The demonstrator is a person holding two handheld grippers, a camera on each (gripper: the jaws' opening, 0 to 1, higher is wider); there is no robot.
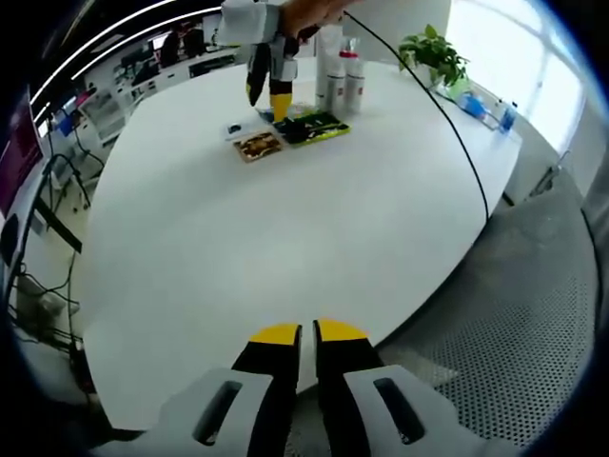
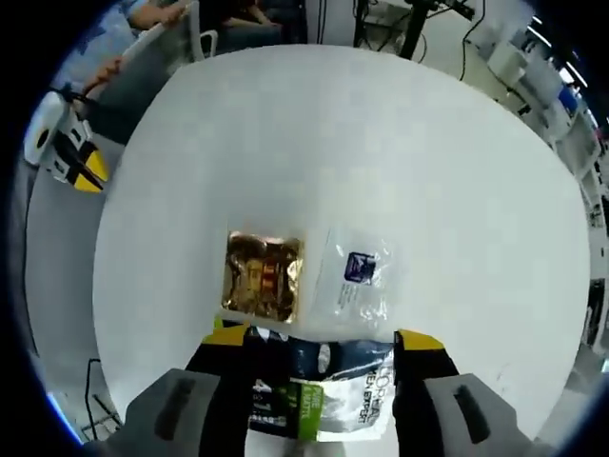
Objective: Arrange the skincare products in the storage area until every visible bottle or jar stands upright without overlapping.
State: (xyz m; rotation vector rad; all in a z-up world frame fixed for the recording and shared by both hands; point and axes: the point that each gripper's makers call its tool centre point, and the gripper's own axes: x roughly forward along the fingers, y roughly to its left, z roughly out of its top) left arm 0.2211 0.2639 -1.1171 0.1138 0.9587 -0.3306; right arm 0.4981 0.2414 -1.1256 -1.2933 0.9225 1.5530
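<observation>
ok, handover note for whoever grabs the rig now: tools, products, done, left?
Left tool: shut, holding nothing, low at the near table edge.
Right tool: open, jaws straddling a flat dark sachet.
Gold packet and clear packet lie flat just beyond it.
White bottles stand upright at the far side.
Done: bottles up. Left: deal with the flat sachets, probably starting with the dark one.

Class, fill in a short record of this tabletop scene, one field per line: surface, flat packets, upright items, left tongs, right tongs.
surface: white table
flat packets: gold sachet, clear sachet, dark packet, all lying flat
upright items: white bottles standing behind the packets; potted plant near the far edge
left tongs: shut, empty, at the near table edge
right tongs: open, jaws either side of the dark packet
</observation>
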